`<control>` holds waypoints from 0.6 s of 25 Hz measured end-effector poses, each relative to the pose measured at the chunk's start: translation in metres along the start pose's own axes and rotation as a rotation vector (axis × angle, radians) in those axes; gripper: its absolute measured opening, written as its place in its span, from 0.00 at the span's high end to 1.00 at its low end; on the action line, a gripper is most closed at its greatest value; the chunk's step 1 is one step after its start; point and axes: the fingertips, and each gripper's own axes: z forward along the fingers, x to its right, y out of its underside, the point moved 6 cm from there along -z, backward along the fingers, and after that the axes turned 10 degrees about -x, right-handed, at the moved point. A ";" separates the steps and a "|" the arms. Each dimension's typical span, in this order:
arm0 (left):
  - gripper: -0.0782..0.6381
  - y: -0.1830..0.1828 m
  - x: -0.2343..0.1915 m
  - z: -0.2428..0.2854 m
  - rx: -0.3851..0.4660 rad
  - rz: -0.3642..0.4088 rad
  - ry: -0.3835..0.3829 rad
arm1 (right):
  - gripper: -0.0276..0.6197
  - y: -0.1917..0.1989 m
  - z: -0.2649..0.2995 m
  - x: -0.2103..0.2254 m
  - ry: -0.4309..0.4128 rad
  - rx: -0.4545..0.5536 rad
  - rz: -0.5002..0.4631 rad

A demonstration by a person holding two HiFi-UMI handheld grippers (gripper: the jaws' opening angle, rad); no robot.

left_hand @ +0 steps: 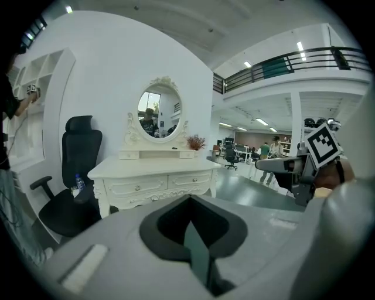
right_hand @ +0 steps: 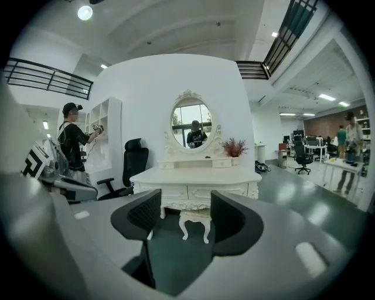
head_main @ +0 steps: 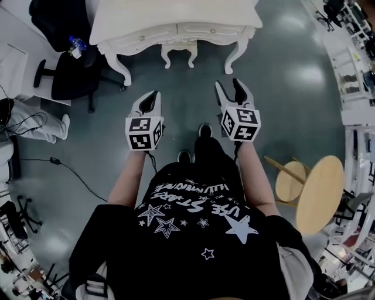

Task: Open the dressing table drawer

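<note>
The white dressing table (head_main: pixel 176 17) stands ahead of me at the top of the head view, with an oval mirror (right_hand: pixel 190 124) on it. Its two front drawers (right_hand: pixel 174 192) (right_hand: pixel 220 191) sit flush, each with a small knob. Both grippers hang in the air well short of the table and touch nothing. My left gripper (head_main: pixel 153 96) has its jaws together and is empty; in its own view the table (left_hand: pixel 155 170) lies ahead to the left. My right gripper (head_main: pixel 228 85) stands open, its pads (right_hand: pixel 143 217) framing the table's middle.
A small white stool (head_main: pixel 179 50) is tucked under the table. A black office chair (head_main: pixel 76 70) with a water bottle (head_main: pixel 76 43) stands to the table's left. A round wooden stool (head_main: pixel 319 193) is at my right, a cable (head_main: pixel 70 170) on the floor at my left.
</note>
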 end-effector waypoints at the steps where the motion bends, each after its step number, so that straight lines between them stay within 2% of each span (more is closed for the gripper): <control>1: 0.89 -0.002 -0.004 0.005 -0.005 -0.006 0.002 | 0.48 -0.002 0.008 0.002 0.002 -0.008 0.008; 2: 0.89 -0.005 -0.009 0.011 -0.008 -0.013 0.004 | 0.42 -0.004 0.017 0.005 0.005 -0.017 0.016; 4: 0.89 -0.013 -0.017 0.023 -0.008 -0.026 0.003 | 0.38 -0.010 0.034 0.012 0.012 -0.028 0.026; 11: 0.89 -0.059 -0.049 0.075 0.007 -0.047 -0.049 | 0.37 -0.050 0.111 0.052 0.004 -0.011 0.040; 15: 0.89 -0.089 -0.069 0.121 -0.001 -0.091 -0.088 | 0.38 -0.077 0.172 0.083 -0.015 -0.027 0.056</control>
